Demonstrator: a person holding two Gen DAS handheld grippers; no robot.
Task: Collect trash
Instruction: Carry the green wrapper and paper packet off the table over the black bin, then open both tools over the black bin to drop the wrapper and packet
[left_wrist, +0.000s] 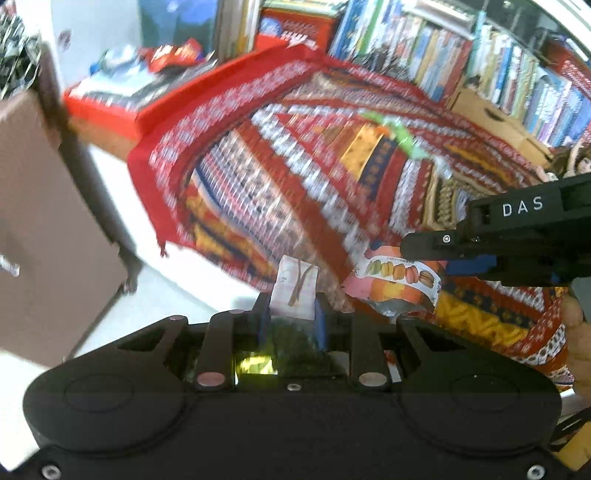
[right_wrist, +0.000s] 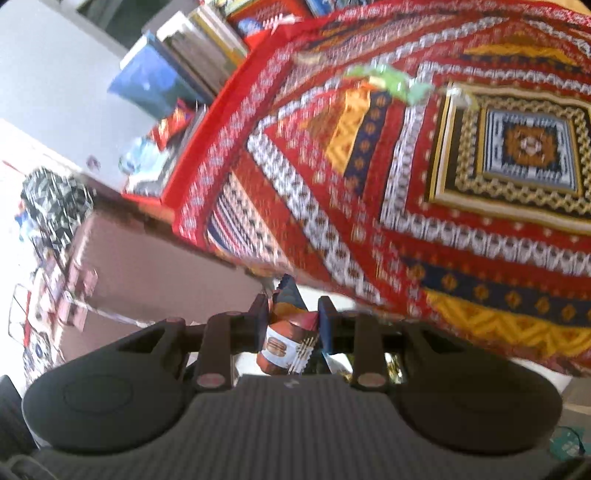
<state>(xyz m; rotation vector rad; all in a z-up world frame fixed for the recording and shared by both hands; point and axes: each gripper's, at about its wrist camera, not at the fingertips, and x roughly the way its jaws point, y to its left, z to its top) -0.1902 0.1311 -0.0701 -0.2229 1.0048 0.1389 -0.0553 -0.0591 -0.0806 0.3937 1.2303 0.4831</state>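
Grippers both carry trash above the rug's (right_wrist: 461, 229) edge. Left gripper (left_wrist: 291, 314) pinches a white wrapper (left_wrist: 294, 293) between nearly closed fingers; right gripper (right_wrist: 293, 314) clamps a macaron-print wrapper (right_wrist: 288, 347). A green scrap (right_wrist: 391, 83) lies on the rug, well apart.

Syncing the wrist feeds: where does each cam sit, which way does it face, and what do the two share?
Left wrist: on the left tongs, looking forward and down over a patterned red cloth toward bookshelves; own fingers pinch a white wrapper; the right tongs, holding a macaron-print wrapper, and a bit of hand show at right.
Right wrist: on the right tongs, looking down at the same cloth's edge and a pinkish box; own fingers grip that wrapper.
Shared: the cloth, a green scrap on it, the box, the macaron-print wrapper.
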